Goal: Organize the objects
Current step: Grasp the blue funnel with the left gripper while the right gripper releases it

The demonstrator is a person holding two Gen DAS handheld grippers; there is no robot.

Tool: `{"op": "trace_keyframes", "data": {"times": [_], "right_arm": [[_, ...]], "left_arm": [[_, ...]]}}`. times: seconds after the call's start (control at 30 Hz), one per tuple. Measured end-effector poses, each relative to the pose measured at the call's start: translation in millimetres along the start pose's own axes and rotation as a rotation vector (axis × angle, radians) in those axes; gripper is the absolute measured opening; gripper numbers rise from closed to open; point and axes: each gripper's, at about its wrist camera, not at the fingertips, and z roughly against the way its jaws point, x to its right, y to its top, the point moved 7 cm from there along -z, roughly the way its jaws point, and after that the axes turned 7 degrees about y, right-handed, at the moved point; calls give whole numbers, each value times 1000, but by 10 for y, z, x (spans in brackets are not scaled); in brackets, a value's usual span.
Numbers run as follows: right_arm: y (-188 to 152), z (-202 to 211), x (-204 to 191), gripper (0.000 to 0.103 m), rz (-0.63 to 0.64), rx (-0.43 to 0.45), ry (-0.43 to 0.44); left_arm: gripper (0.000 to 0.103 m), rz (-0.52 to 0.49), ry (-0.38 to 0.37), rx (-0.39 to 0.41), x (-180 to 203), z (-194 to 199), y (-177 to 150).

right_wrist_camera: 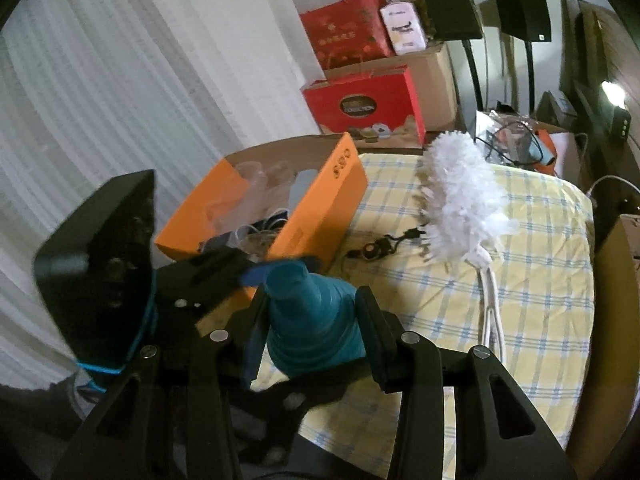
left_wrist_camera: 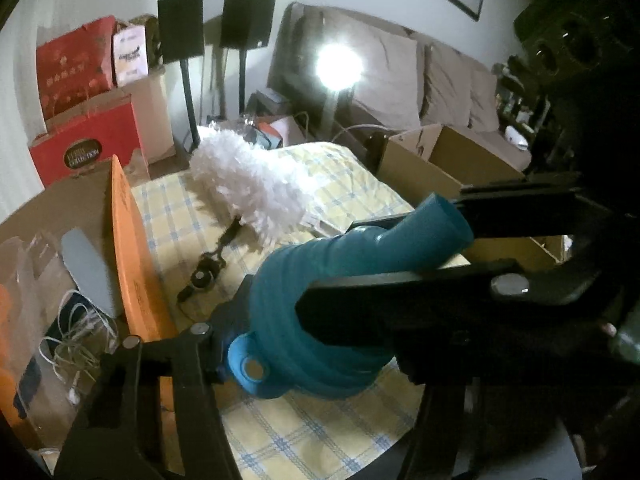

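Teal funnel (right_wrist_camera: 316,320) was off the tabletop (right_wrist_camera: 540,280), clamped in the right hand-held gripper (right_wrist_camera: 312,344). Left hand-held gripper (left_wrist_camera: 320,312) straddled it, contact unclear, tbh. Looked like a handoff; next move probably into the orange box (right_wrist_camera: 320,208). Tight beside its wall, duster (right_wrist_camera: 460,200) well apart.

Right tongs (right_wrist_camera: 310,332) clamped; left tongs (left_wrist_camera: 256,344) gripping.

Dim, fisheye-warped room, glaring lamp (left_wrist_camera: 339,67) by the sofa, dark vignetted corners, slight blur
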Motion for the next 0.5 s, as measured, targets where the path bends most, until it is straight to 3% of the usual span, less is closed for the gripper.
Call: {"op": "trace_keyframes", "data": {"times": [0.23, 0.27, 0.3, 0.37, 0.5], "right_arm": [[23, -23, -28, 44, 19, -9, -31], [28, -14, -24, 47, 18, -7, -37], [37, 9, -13, 60, 12, 2, -46], [79, 104, 42, 69, -9, 40, -51], [176, 289, 213, 71, -64, 98, -58]], "left_arm": [[55, 43, -25, -9, -55, 10, -1], [55, 51, -26, -8, -71, 24, 1], [55, 63, -30, -6, -96, 42, 7], [54, 85, -37, -2, -151, 81, 25], [54, 124, -28, 25, -281, 204, 82]]}}
